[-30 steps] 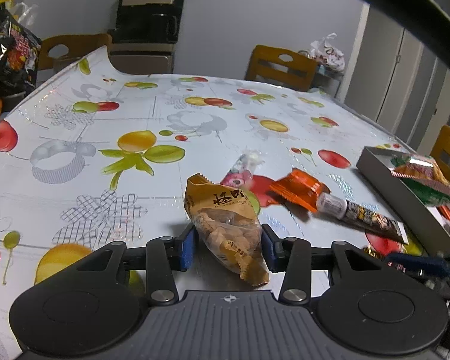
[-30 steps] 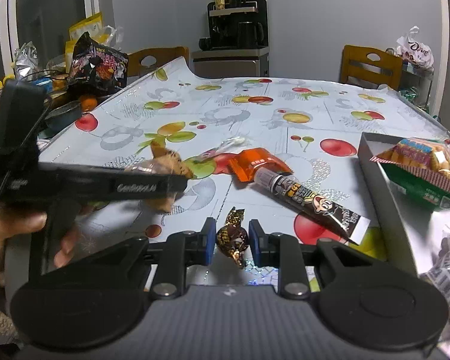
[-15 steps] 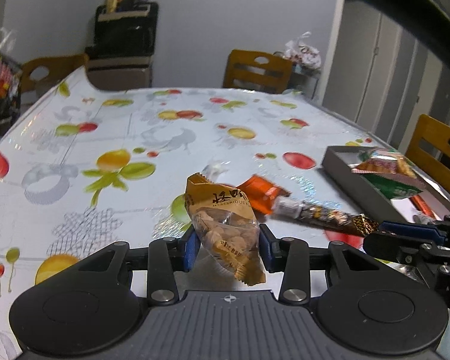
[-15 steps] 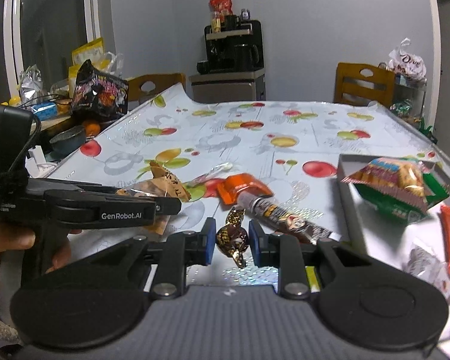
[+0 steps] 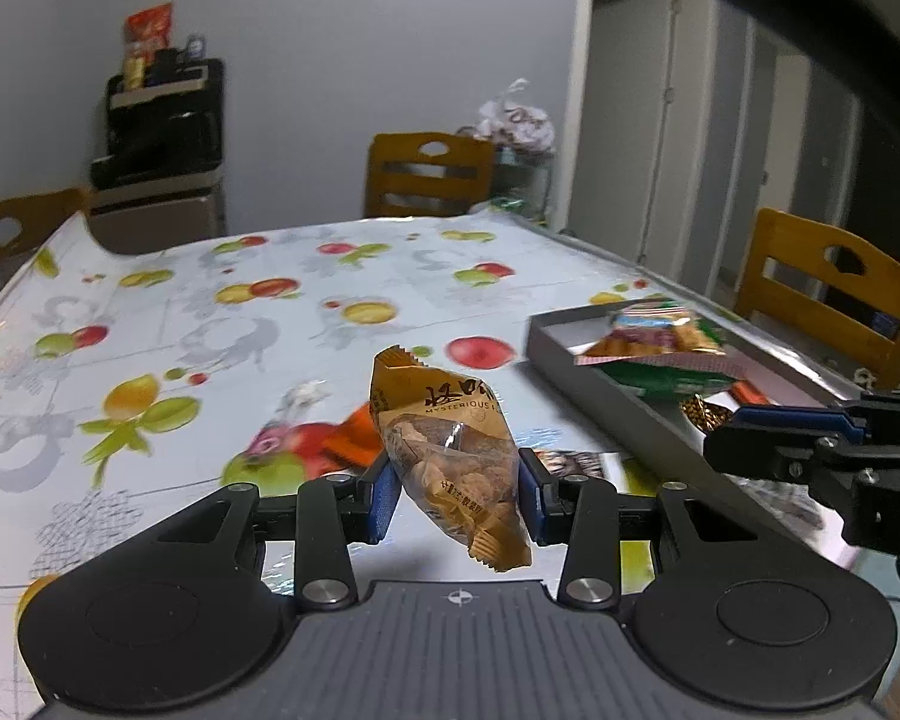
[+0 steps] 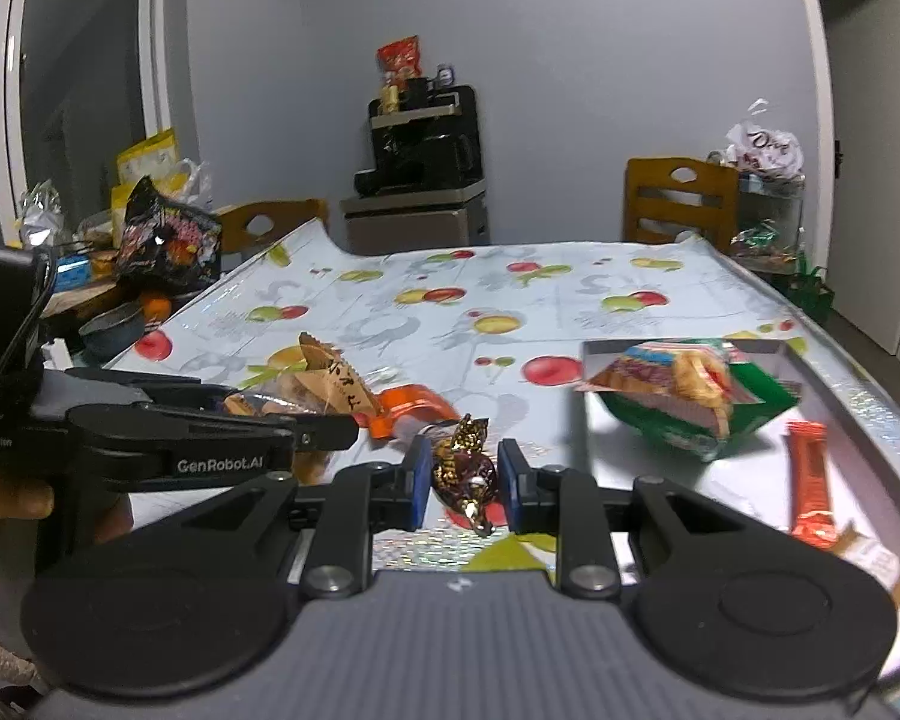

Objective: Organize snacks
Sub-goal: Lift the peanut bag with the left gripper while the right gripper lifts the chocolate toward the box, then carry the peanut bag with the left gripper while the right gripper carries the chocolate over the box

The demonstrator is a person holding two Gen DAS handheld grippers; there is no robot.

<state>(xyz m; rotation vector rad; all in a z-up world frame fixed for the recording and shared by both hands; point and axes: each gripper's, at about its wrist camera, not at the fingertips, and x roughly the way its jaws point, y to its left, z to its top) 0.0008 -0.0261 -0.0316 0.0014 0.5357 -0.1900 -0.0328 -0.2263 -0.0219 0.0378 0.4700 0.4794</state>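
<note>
My left gripper is shut on a tan snack packet and holds it above the fruit-print table. My right gripper is shut on a brown-and-gold wrapped candy, held above the table near the grey tray. The tray holds a green and orange snack bag, also seen in the left wrist view, and an orange bar. An orange packet lies on the table. The left gripper also shows in the right wrist view.
Wooden chairs stand around the table. A black appliance sits on a cabinet at the back wall. Bags, a bowl and an orange clutter a side surface at the left. A long dark snack stick lies behind the packet.
Both grippers have lifted and swung right toward the tray with their snacks still held. The right gripper now sits by the tray's near side.
</note>
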